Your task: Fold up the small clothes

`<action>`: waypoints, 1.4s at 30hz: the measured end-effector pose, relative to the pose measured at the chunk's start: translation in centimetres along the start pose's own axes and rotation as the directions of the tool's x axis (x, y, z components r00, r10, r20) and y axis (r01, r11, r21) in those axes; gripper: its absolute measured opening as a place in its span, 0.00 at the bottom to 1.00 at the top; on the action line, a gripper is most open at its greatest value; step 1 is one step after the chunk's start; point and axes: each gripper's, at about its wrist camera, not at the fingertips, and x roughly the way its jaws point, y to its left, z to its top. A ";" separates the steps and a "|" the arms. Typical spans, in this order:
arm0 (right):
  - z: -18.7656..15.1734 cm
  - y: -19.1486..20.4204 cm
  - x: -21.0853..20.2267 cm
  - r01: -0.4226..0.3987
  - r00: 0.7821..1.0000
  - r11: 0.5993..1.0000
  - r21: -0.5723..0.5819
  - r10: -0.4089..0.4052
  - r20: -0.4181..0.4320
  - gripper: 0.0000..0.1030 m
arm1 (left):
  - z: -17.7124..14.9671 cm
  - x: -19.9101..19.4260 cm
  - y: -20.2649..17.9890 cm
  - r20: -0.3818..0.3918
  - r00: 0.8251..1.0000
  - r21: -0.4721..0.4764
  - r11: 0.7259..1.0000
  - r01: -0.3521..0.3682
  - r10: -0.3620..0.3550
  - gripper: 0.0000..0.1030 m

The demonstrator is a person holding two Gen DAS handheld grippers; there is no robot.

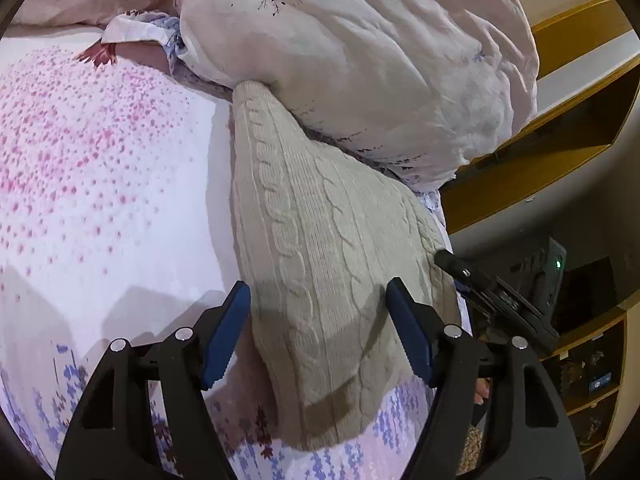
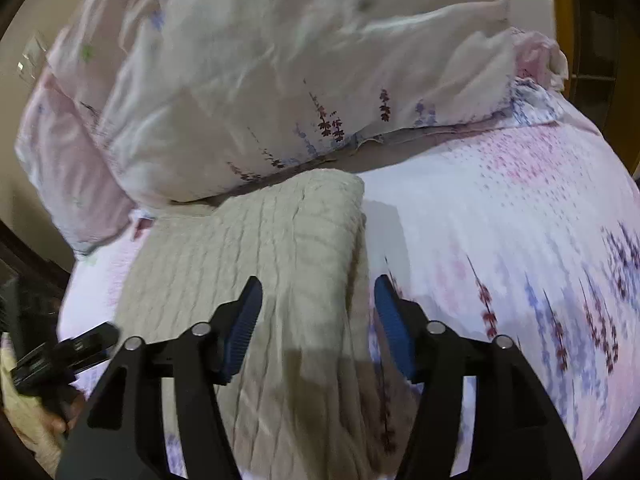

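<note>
The cream cable-knit sweater (image 1: 320,264) lies folded on the flowered bedsheet (image 1: 100,184), its far end tucked against a pale duvet (image 1: 360,60). Both claws hover over its near end, released: the left claw (image 1: 318,328) and the right claw (image 2: 318,322) have blue pads clear of the knit.

sweater (image 1: 320,264): cable-knit, matt; bedsheet (image 1: 100,160): smooth printed cloth; shelf (image 1: 560,152): probably wood
</note>
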 end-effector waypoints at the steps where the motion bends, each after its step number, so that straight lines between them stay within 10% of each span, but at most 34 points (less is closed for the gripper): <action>1: -0.5 -0.3 -0.5 -0.023 1.000 1.000 0.011 0.023 -0.006 0.57 | -0.2 -0.1 0.1 -0.001 1.000 -0.003 1.000 0.001 -0.002 0.68; 6: -3.1 -1.3 -1.7 -0.051 0.997 0.998 0.027 0.052 -0.048 0.55 | -1.3 -0.6 0.9 -0.018 1.000 -0.025 1.000 0.011 -0.012 0.65; 9: -4.3 -1.2 -1.2 -0.060 0.995 0.998 0.023 0.062 -0.076 0.23 | -1.8 -0.6 0.7 -0.005 1.000 -0.020 1.000 -0.003 0.003 0.60; 19: -6.3 -0.2 -3.5 0.010 1.000 0.999 -0.051 -0.009 0.013 0.09 | -3.8 -2.0 1.1 0.048 0.999 0.003 1.000 -0.022 0.022 0.32; 25: -6.7 -1.8 -2.6 -0.016 1.000 1.000 0.021 0.016 -0.010 0.20 | -4.9 -2.4 1.9 0.043 0.999 -0.003 1.000 -0.003 0.003 0.29; 29: -6.4 -1.9 -3.9 -0.035 0.999 0.999 0.042 0.034 0.025 0.37 | -4.5 -2.8 2.4 0.016 1.000 -0.050 0.999 0.015 -0.014 0.45; 33: -7.2 -1.8 -3.8 0.000 1.000 1.000 0.013 0.000 -0.002 0.37 | -5.1 -2.7 2.6 -0.002 1.000 -0.048 0.999 0.000 0.000 0.52; 35: -7.9 -1.7 -2.9 0.027 0.999 1.000 -0.009 -0.027 -0.033 0.22 | -5.4 -2.3 2.2 -0.004 1.000 -0.028 1.000 -0.012 0.012 0.52; 42: -6.8 -0.8 -3.5 0.031 0.999 0.999 -0.026 -0.032 -0.025 0.30 | -4.9 -2.5 1.1 -0.040 0.998 0.015 0.999 -0.046 0.047 0.55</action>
